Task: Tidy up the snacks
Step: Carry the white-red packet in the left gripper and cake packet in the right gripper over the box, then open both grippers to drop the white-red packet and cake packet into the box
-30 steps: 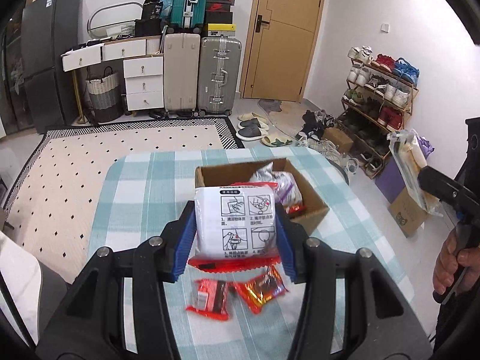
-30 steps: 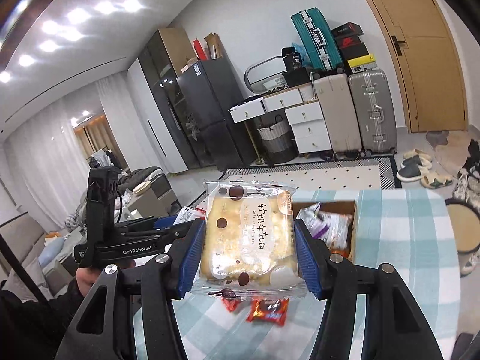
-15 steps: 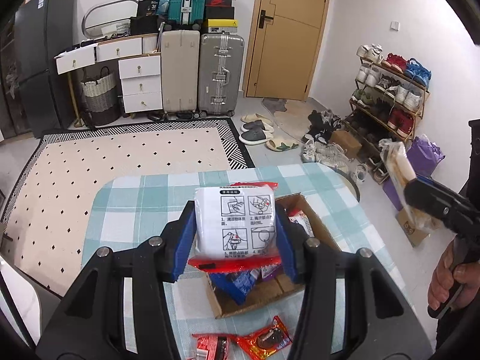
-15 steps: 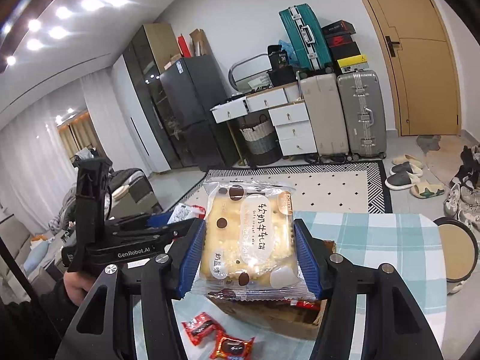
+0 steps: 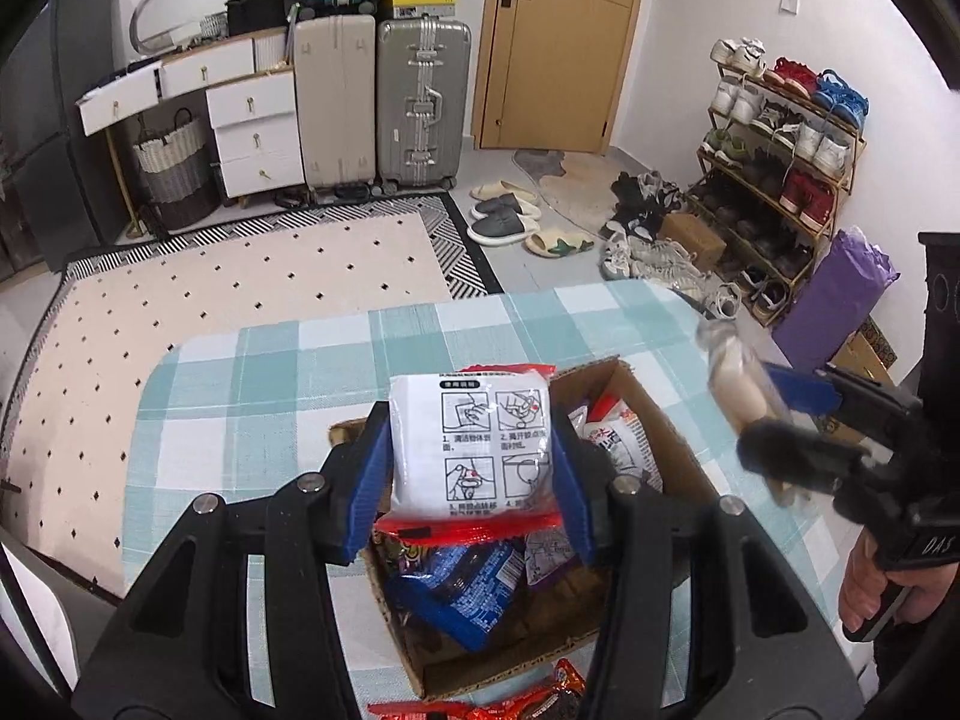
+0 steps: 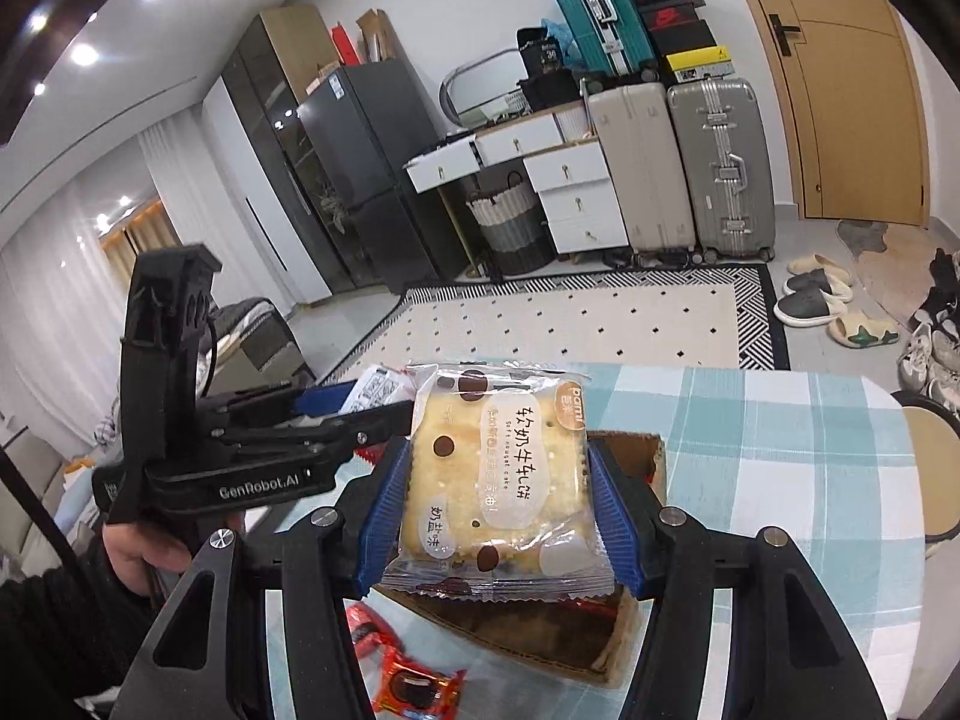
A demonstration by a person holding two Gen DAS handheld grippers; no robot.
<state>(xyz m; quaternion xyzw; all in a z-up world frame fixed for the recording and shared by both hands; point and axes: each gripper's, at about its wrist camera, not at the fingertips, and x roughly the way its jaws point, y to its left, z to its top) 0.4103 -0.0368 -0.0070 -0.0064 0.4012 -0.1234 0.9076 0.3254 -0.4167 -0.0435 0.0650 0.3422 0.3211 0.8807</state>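
Both grippers are hovering over the cardboard box (image 5: 630,384): the left gripper (image 5: 471,456) clamping a white packet (image 5: 471,444), the right gripper (image 6: 498,480) clamping a nougat cake (image 6: 498,468). Releasing together, they're risking one snack bouncing onto the table (image 5: 252,372).

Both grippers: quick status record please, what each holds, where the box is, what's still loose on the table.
left gripper: shut on white packet, held above the box
right gripper: shut on nougat cake pack, held up over the box's near edge
box: open cardboard, on the checked table, already holds a blue packet and other snacks
loose on table: red-orange wrapped snacks in front of the box
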